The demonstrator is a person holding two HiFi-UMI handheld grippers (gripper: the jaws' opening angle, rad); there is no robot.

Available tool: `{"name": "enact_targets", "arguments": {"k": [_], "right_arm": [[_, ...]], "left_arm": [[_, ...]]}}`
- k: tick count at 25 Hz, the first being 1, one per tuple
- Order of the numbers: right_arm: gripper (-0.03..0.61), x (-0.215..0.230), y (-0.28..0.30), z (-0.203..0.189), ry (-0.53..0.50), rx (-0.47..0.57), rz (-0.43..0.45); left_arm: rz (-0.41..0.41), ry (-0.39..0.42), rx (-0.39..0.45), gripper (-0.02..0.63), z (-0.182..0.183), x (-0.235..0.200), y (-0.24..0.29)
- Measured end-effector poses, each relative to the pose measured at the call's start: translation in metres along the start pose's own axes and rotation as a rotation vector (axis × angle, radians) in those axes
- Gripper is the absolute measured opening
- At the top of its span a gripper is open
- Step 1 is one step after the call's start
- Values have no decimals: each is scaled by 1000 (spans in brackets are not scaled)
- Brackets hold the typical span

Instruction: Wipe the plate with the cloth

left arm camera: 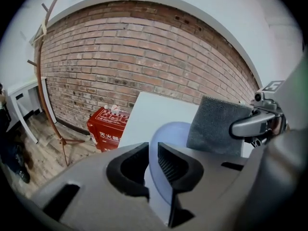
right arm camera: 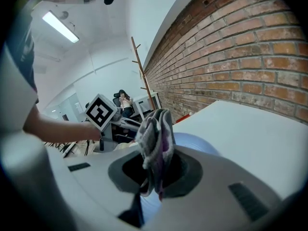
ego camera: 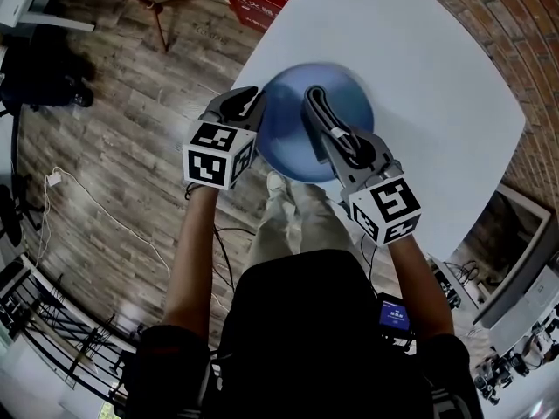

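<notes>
Plate (ego camera: 284,133), frame centre, pinched at its rim by my left gripper (left arm camera: 153,163), may twist loose if my right gripper (ego camera: 314,97), clenched on the grey cloth (left arm camera: 214,126), presses hard.

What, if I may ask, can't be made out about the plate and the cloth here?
- Head view: the plate surface is blurred; dirt unreadable.
- Cloth: in the head view, mostly hidden by the right hand-held gripper.
- Left gripper view: plate's lower rim hidden by the left hand-held gripper.
- Whether cloth touches plate: no view shows.
</notes>
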State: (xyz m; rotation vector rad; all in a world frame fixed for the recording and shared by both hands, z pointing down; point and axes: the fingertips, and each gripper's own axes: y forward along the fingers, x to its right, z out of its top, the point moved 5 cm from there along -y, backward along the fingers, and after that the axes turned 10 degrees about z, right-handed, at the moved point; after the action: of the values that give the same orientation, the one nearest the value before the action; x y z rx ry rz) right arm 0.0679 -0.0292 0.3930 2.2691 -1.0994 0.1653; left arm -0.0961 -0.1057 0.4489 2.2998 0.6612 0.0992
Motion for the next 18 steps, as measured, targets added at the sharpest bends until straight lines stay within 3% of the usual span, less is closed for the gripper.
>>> {"name": "enact_targets", "arguments": {"k": [3,12,18], "right_arm": [[51,0,0,-4,4,-4,-3],[51,0,5,-14,18,-36,1],[51,2,9,-22,28,-53,4]], "left_arm": [[-24,18,-25,74,-2,-1,7],[-64,36,-125,75,-4,-4,28],[-60,20,-128,75,-2,-7,40]]}}
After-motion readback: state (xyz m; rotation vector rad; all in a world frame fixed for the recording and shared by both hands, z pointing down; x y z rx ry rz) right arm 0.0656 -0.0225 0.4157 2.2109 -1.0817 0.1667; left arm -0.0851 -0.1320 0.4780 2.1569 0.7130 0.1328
